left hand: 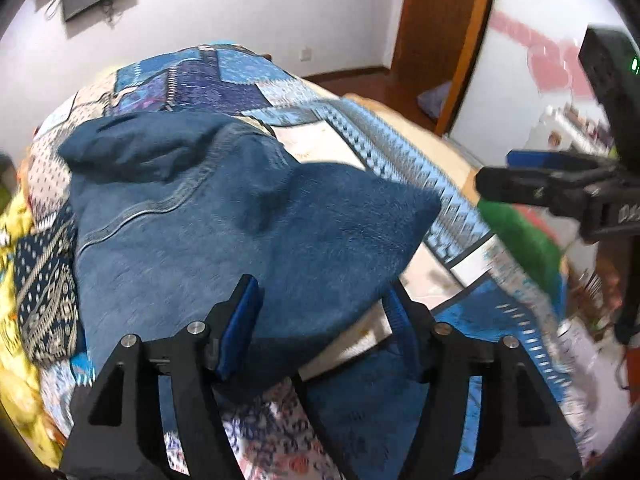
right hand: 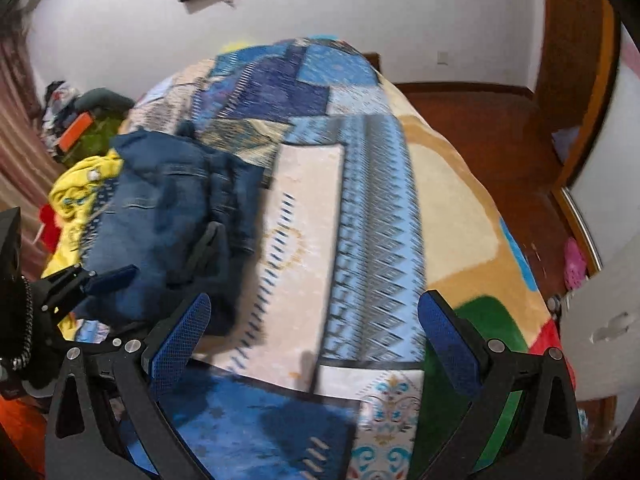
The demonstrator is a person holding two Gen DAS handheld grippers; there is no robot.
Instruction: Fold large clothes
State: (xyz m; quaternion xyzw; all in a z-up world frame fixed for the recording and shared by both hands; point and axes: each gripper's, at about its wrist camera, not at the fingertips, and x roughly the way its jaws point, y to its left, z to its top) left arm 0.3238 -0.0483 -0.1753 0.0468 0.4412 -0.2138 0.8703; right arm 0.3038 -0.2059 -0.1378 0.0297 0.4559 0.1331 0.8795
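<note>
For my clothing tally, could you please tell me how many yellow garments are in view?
1: a crumpled yellow garment lies on the bed beside the blue denim garment, on its left in the right wrist view. Others may be hidden underneath.

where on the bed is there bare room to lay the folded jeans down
Free: the cream panel between the jeans and the blue zigzag border. Crowded: left of the jeans, the yellow clothes.

Your left gripper [left hand: 320,312] was held with its jaws spread apart, the blue pads [left hand: 244,320] on either side of a fold of cloth but not pinching it. Your right gripper [right hand: 316,344] was wide open too, with nothing between its fingers [right hand: 180,344], and sat off to the right of the left one.
</note>
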